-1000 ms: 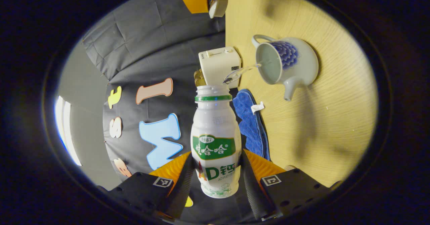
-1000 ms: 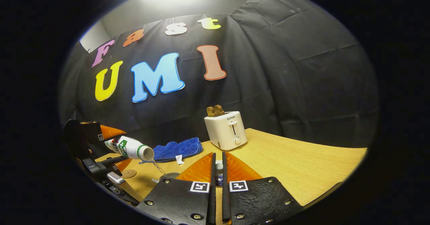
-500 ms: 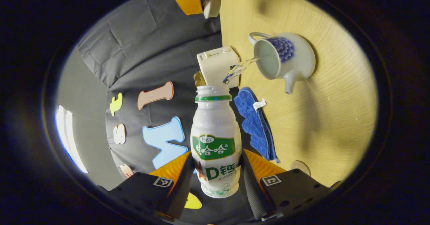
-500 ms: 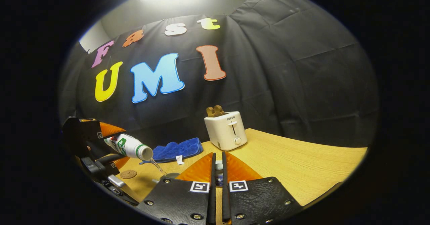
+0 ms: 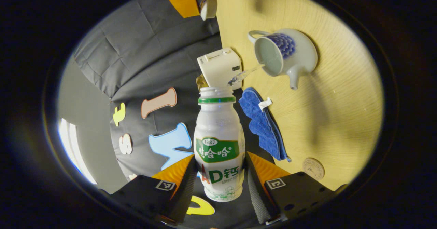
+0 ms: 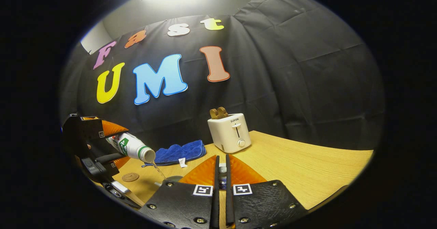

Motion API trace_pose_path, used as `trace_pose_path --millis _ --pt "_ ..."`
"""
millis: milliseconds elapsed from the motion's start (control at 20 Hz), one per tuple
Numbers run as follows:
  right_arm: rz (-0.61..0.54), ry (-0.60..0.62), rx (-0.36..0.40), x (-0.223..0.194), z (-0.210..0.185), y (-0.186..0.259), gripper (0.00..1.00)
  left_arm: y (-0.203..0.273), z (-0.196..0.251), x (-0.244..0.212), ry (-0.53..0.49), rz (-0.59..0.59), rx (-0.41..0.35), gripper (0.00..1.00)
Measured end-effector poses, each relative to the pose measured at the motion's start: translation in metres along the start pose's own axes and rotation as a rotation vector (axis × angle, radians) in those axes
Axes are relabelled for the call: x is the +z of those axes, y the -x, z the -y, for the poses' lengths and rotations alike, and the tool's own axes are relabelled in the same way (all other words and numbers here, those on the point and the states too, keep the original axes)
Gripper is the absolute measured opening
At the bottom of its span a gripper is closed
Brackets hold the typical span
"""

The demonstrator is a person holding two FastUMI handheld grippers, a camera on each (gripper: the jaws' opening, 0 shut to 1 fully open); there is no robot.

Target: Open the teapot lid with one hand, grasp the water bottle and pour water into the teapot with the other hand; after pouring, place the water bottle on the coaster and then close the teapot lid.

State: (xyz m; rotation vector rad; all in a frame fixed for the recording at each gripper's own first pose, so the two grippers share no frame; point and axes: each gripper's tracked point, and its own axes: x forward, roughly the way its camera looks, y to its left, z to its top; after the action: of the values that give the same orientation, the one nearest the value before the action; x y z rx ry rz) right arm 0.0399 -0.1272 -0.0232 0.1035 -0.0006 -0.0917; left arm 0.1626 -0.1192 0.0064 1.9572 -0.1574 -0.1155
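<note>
Left gripper view, grasp: our left gripper has its fingers clenched on the lower body of the water bottle, which is tipped with its mouth toward the teapot.
Stream: a thin water stream runs from the bottle mouth to the teapot's open rim.
Pour advice: we judge the stream lands close to the near edge of the opening, so we should keep the tilt steady and hold the mouth over the teapot, not the counter.
Coaster: the coaster lies on the counter well apart from the teapot, beyond the blue cloth; that is where the bottle goes next.
Right gripper view, lid: our right gripper has its fingers nearly together on a small knob, which we take for the teapot lid, held above the teapot.
View differences: the left gripper view shows the teapot's open inside; the right gripper view shows the bottle's slope side-on, and the toaster beyond the teapot.
</note>
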Motion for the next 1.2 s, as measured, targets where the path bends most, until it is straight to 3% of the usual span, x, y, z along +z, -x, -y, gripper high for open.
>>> trace_pose_path --millis 550,600,650,700,750,800,850,1200 --pt "0.004 -0.005 0.005 0.001 0.0 0.001 0.07 -0.004 -0.008 0.006 -0.075 0.025 -0.002 0.86" --pt "0.004 -0.006 0.006 0.001 0.0 0.001 0.07 -0.005 -0.007 0.007 -0.081 0.027 -0.002 0.81" --pt "0.003 -0.007 0.007 0.001 0.0 0.0 0.07 -0.003 -0.008 0.007 -0.087 0.028 0.0 0.86" --pt "0.003 -0.008 0.007 0.002 0.0 0.0 0.07 -0.004 -0.008 0.007 -0.093 0.03 0.0 0.81" --pt "0.003 -0.01 0.007 0.001 0.0 0.001 0.07 -0.002 -0.008 0.008 -0.098 0.031 0.001 0.86" --pt "0.004 -0.011 0.008 0.002 0.0 0.001 0.07 -0.001 -0.007 0.008 -0.103 0.034 0.0 0.81" --pt "0.004 -0.011 0.008 0.001 0.0 0.001 0.07 -0.002 -0.008 0.009 -0.11 0.036 0.001 0.85" --pt "0.008 -0.021 0.012 0.003 -0.001 0.001 0.07 0.005 -0.005 0.018 -0.179 0.067 0.003 0.85"
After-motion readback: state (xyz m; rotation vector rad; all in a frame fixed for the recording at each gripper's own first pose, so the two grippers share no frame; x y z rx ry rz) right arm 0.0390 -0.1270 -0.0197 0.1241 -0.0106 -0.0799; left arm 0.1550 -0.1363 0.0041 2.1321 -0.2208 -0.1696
